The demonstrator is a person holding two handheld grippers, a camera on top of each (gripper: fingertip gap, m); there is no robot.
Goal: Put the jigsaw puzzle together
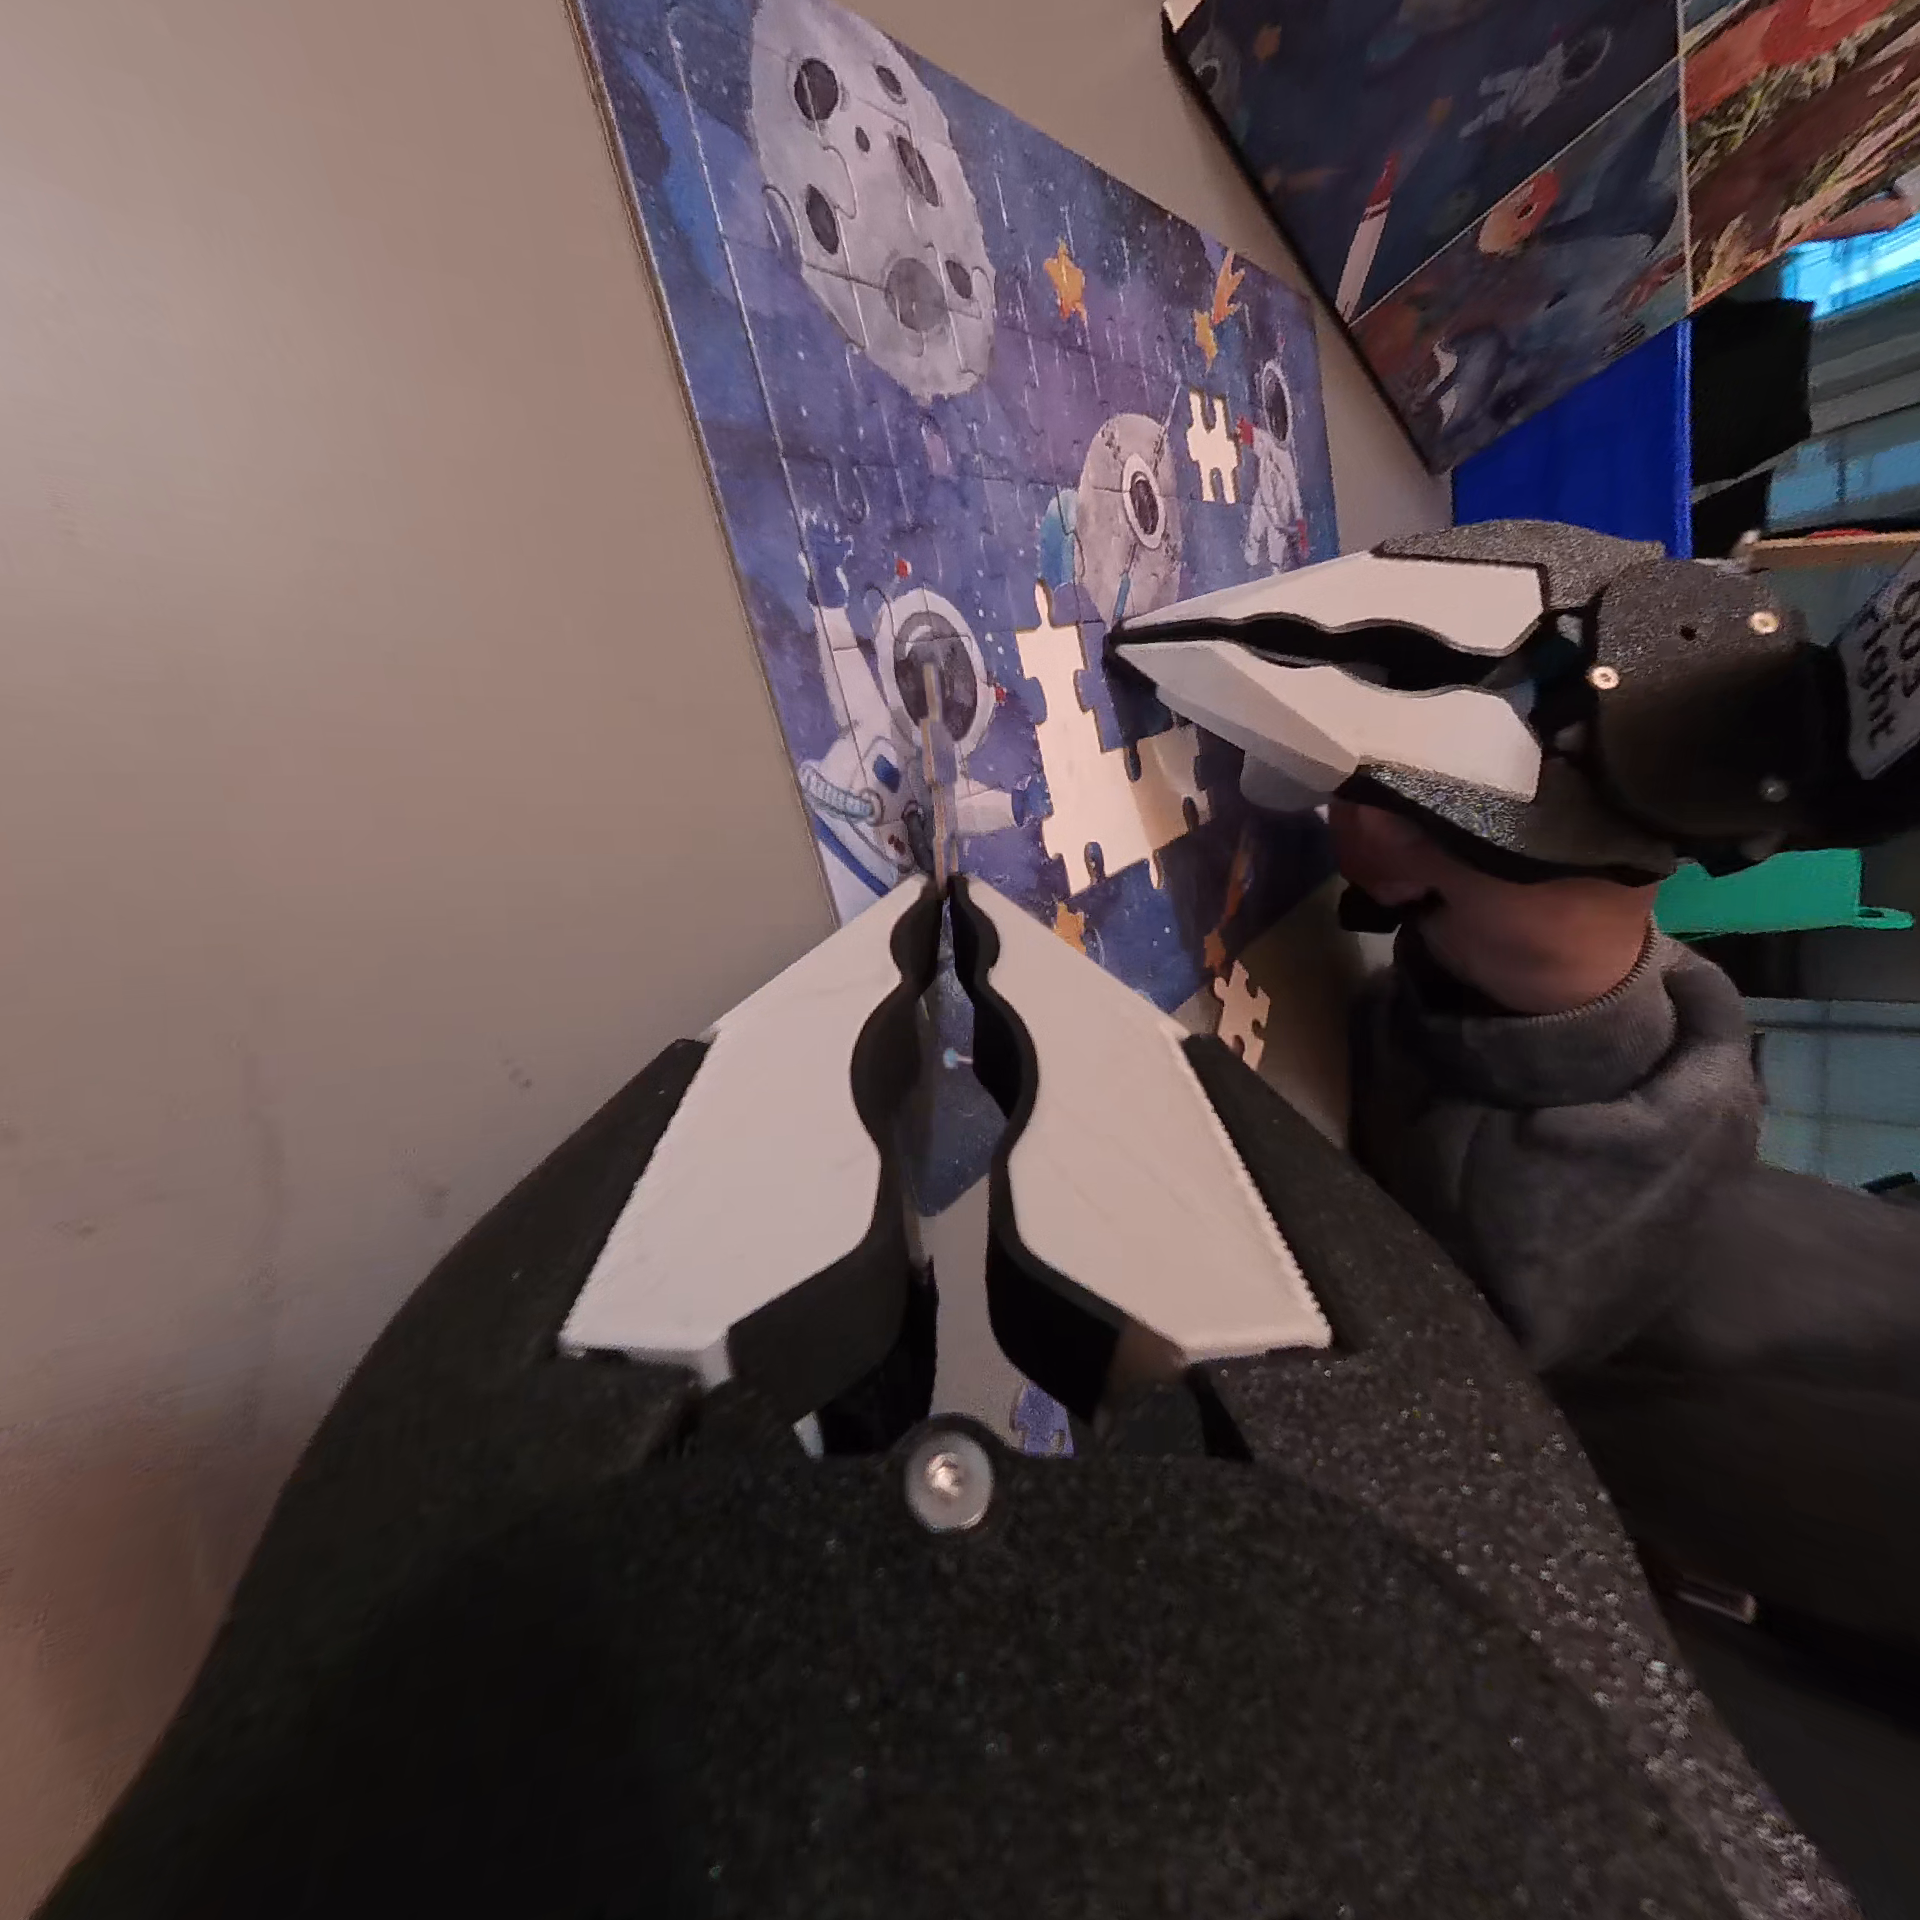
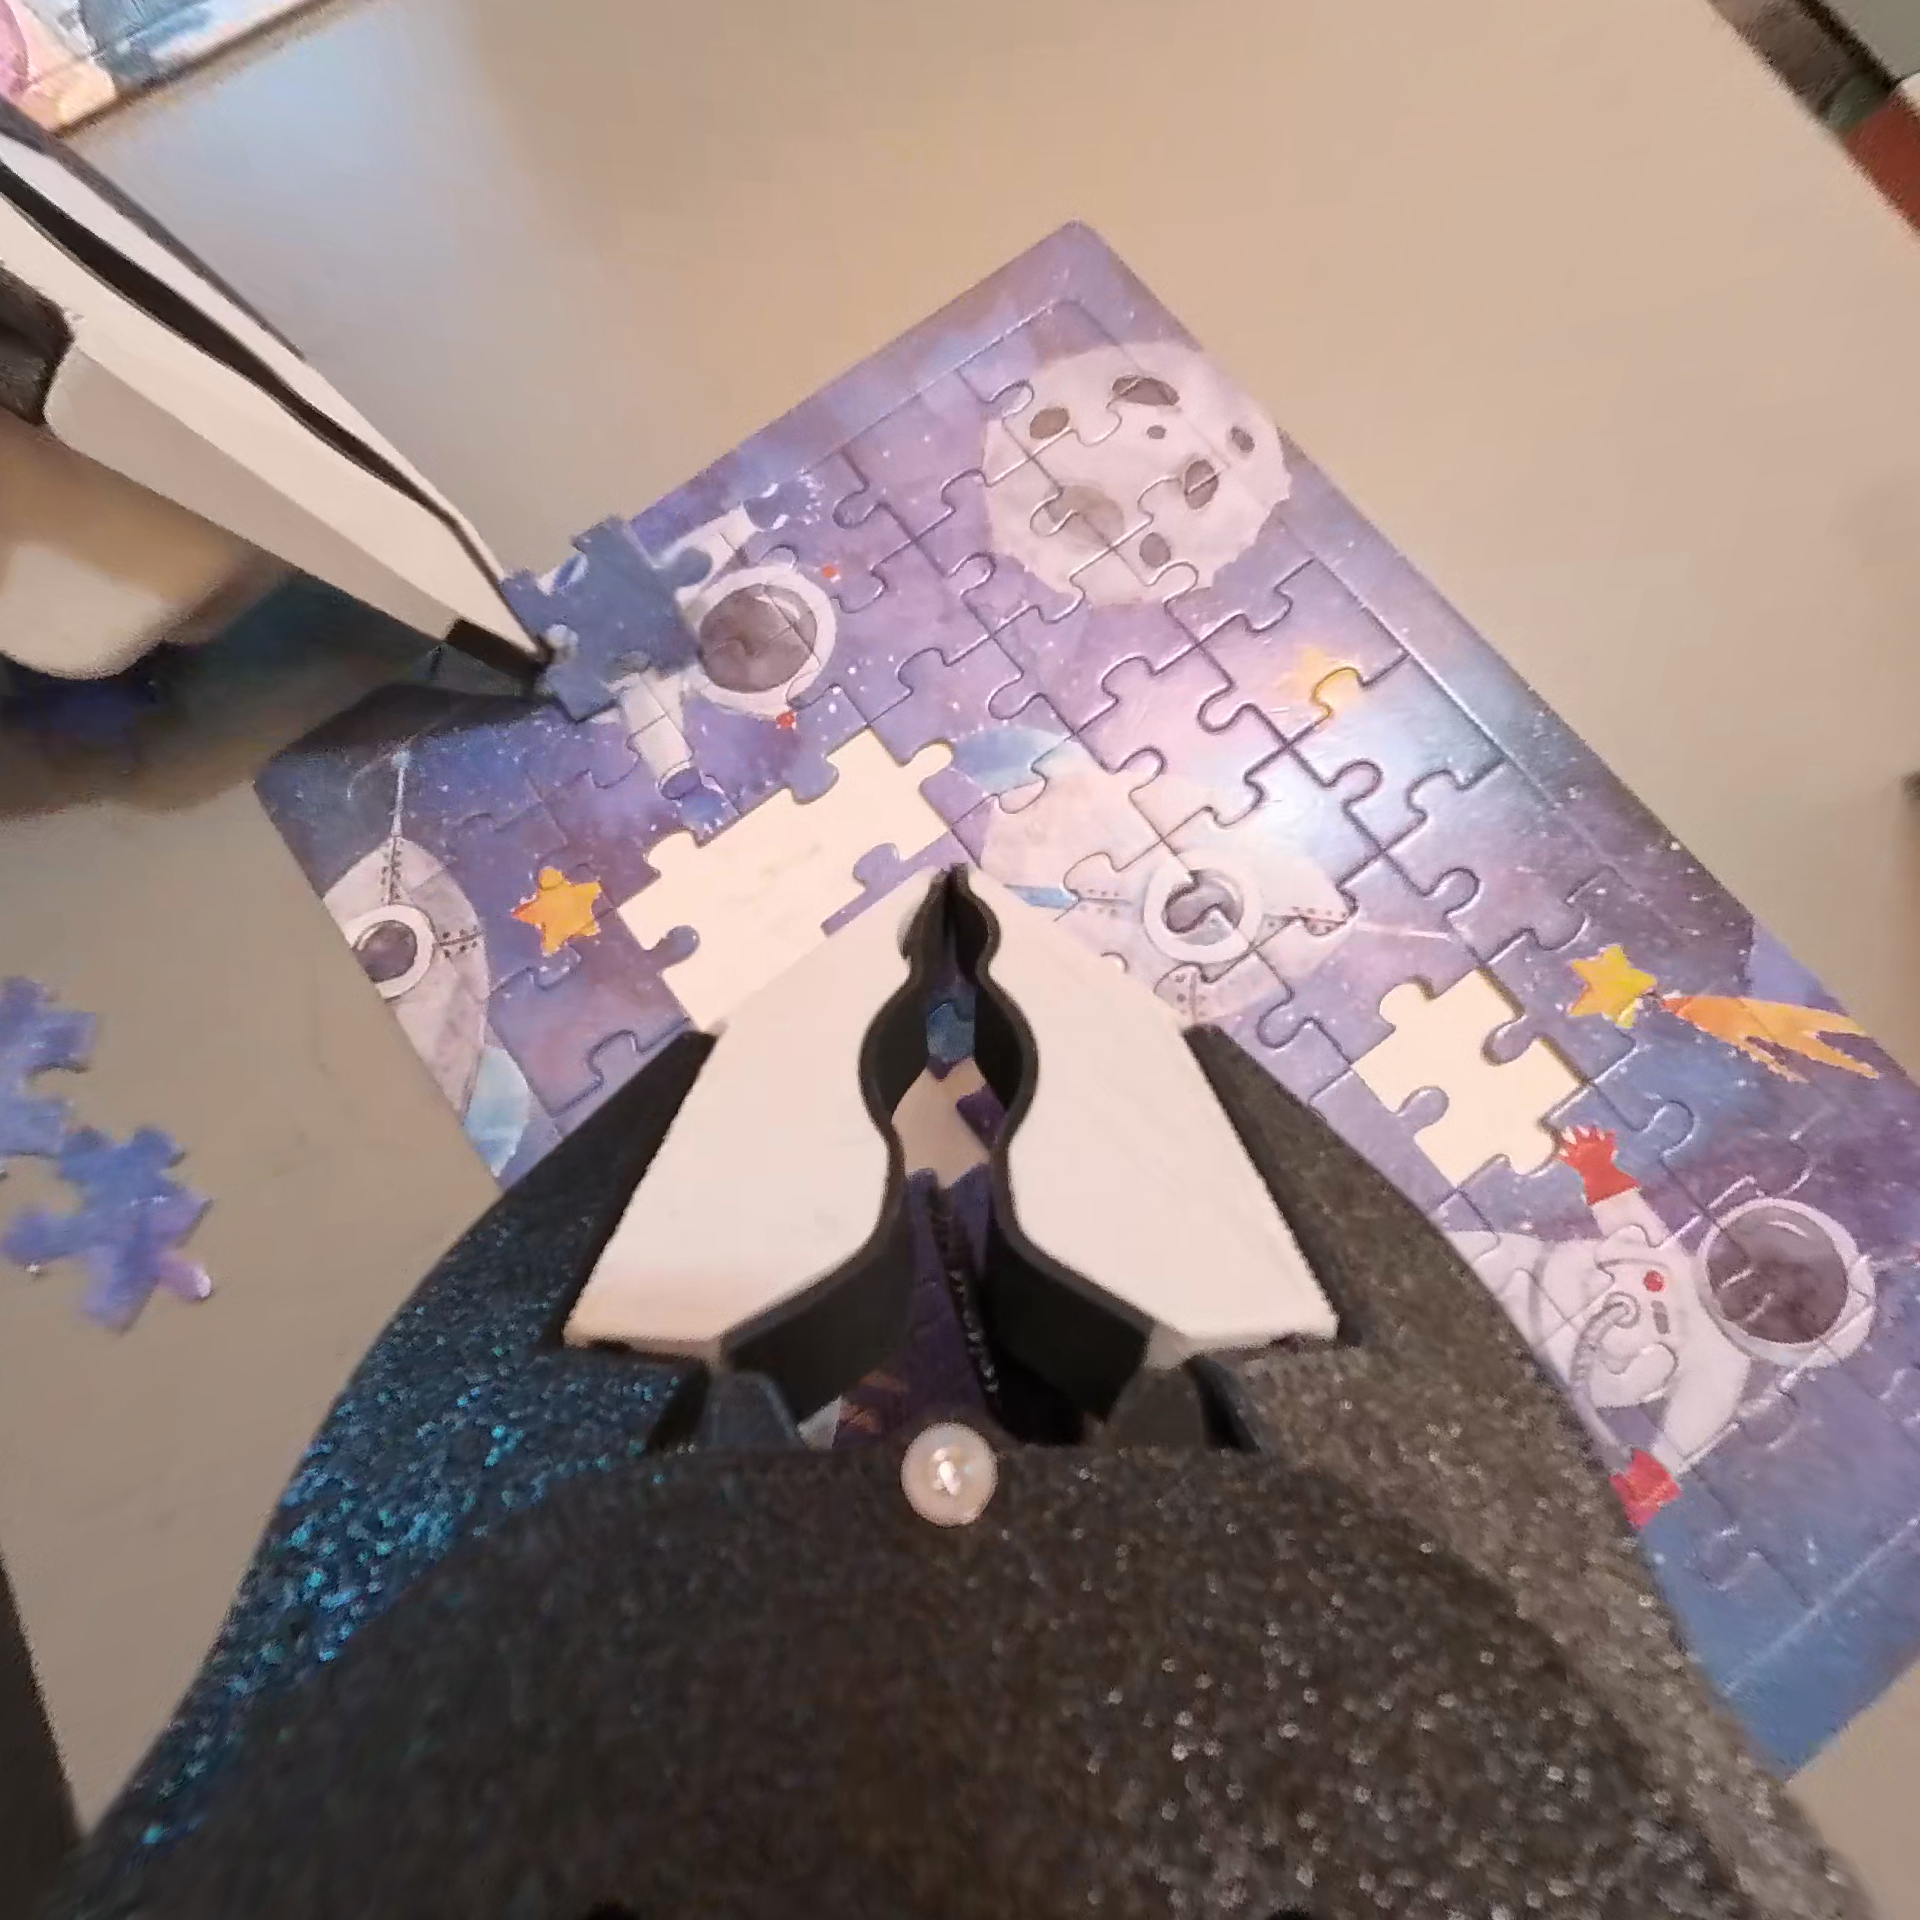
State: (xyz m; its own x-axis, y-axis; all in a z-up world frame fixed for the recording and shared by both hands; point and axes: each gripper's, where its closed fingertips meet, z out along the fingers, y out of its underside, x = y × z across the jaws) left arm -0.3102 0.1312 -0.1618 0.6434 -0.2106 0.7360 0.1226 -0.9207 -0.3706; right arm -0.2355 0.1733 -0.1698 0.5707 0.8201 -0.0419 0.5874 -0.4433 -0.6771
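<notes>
Beige table (image 2: 727,260): 1 puzzle (image 2: 1299,727), 2 gaps, left gripper (image 2: 540,655) pinching 1 piece (image 2: 608,623).

**Around the work area**

A beige table (image 1: 312,727) fills both views. A picture box (image 1: 1507,187) lies at its far edge. Beyond it stand a blue panel (image 1: 1569,468) and a green object (image 1: 1766,904).

Soft, warm indoor light, faint shadows, pale glare on the puzzle (image 2: 1195,727), fisheye-bent edges, blurred near foreground.
</notes>
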